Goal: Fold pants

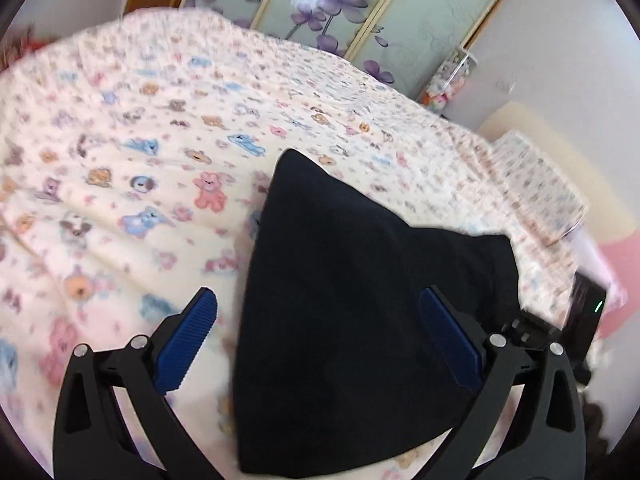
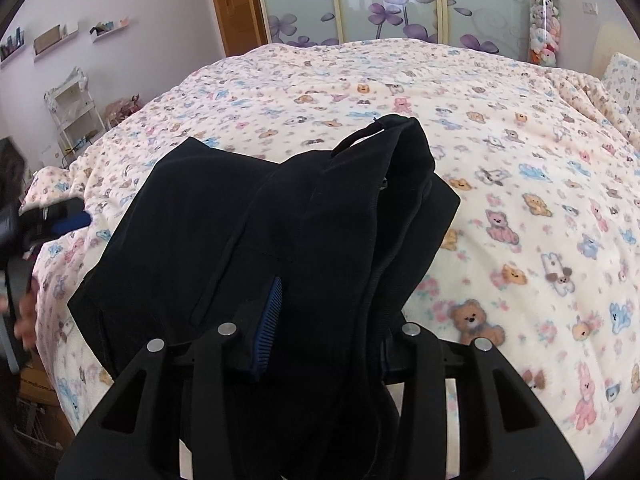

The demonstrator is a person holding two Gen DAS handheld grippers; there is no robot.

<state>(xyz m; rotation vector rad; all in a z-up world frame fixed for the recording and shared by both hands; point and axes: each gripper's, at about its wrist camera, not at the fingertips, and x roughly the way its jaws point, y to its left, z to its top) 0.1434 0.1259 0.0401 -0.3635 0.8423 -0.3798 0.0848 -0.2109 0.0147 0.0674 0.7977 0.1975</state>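
The black pants (image 2: pixel 224 232) lie folded in a thick pile on the bed, with the waistband end (image 2: pixel 396 132) raised toward the far side. My right gripper (image 2: pixel 328 312) is shut on a bunched layer of the pants. Its left blue pad (image 2: pixel 267 320) shows, and the fabric hides the right one. In the left wrist view the pants (image 1: pixel 340 280) form a dark wedge on the blanket. My left gripper (image 1: pixel 320 332) hangs above them, open wide, and its blue pads (image 1: pixel 188 344) touch nothing. The left gripper (image 2: pixel 66 220) also shows at the left edge of the right wrist view.
A cream blanket with cartoon animals (image 2: pixel 520 200) covers the whole bed. Sliding wardrobe doors with purple flowers (image 2: pixel 392 4) stand behind it. A white shelf unit (image 2: pixel 72 112) and wall shelves are at the left. A person's hand (image 2: pixel 24 320) is at the left edge. A pillow (image 1: pixel 536 184) lies at the right.
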